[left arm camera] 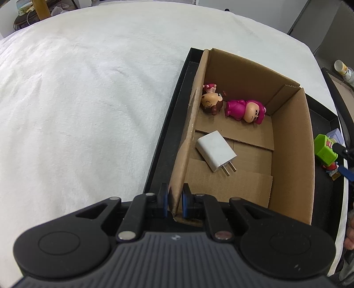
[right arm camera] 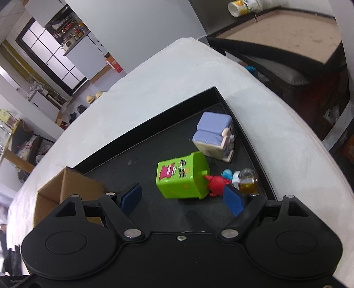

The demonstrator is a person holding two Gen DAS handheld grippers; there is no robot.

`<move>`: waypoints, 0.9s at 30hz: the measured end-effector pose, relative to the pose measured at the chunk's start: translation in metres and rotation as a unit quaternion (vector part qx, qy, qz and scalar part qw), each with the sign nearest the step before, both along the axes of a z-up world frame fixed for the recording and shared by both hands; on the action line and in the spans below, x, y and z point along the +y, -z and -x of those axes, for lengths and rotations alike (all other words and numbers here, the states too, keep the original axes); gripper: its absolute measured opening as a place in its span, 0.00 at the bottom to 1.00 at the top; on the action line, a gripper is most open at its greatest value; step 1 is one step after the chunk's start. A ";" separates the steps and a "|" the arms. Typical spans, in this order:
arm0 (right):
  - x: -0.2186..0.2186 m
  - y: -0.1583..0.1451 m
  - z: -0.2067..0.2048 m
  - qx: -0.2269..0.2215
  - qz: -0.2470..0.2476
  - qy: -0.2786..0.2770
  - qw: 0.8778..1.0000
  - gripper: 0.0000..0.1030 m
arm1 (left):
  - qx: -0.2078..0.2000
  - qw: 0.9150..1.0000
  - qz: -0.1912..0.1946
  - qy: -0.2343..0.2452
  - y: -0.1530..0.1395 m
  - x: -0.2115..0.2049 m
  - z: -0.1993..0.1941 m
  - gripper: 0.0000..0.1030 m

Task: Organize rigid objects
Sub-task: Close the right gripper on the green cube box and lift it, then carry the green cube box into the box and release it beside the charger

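An open cardboard box [left arm camera: 289, 146] stands in a black tray [left arm camera: 163, 141]. In it lie a white charger plug [left arm camera: 215, 154], a magenta figurine [left arm camera: 244, 110] and a brown-haired figurine [left arm camera: 210, 100]. My left gripper [left arm camera: 174, 202] is shut on the box's near left wall. My right gripper [right arm camera: 182, 196] is open, just above the tray floor [right arm camera: 137, 164], with a green toy block [right arm camera: 182, 178] between and just beyond its fingertips. A red figure [right arm camera: 215, 182], a purple-and-cream toy [right arm camera: 213, 135], a blue-white figure [right arm camera: 230, 175] and a small clear bottle [right arm camera: 247, 180] lie near it.
The tray sits on a white cloth-covered table [left arm camera: 77, 99]. The box corner [right arm camera: 64, 188] shows at the left of the right wrist view. A dark side table [right arm camera: 287, 39] with a tipped cup [right arm camera: 243, 6] stands beyond the table's far edge.
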State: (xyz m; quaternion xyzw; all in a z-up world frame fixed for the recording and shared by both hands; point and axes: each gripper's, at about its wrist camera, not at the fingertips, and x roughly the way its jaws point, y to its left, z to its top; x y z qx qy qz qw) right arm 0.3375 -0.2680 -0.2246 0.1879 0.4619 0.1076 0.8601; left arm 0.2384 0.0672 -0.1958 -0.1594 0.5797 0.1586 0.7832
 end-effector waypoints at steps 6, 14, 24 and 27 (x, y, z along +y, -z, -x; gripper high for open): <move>0.025 -0.005 -0.001 -0.044 0.067 -0.023 0.997 0.78 | -0.001 1.000 0.000 0.002 -0.001 0.000 0.001 0.11; 0.060 0.002 0.002 -0.071 0.176 -0.066 0.980 0.60 | -0.004 1.000 0.004 -0.003 0.000 0.002 0.003 0.11; 0.066 -0.004 0.013 -0.069 0.187 -0.082 0.976 0.48 | -0.007 1.000 0.011 -0.015 -0.001 0.004 0.004 0.11; 0.066 -0.009 0.015 -0.064 0.182 -0.094 0.977 0.48 | -0.010 1.000 0.014 -0.018 -0.002 0.005 0.006 0.11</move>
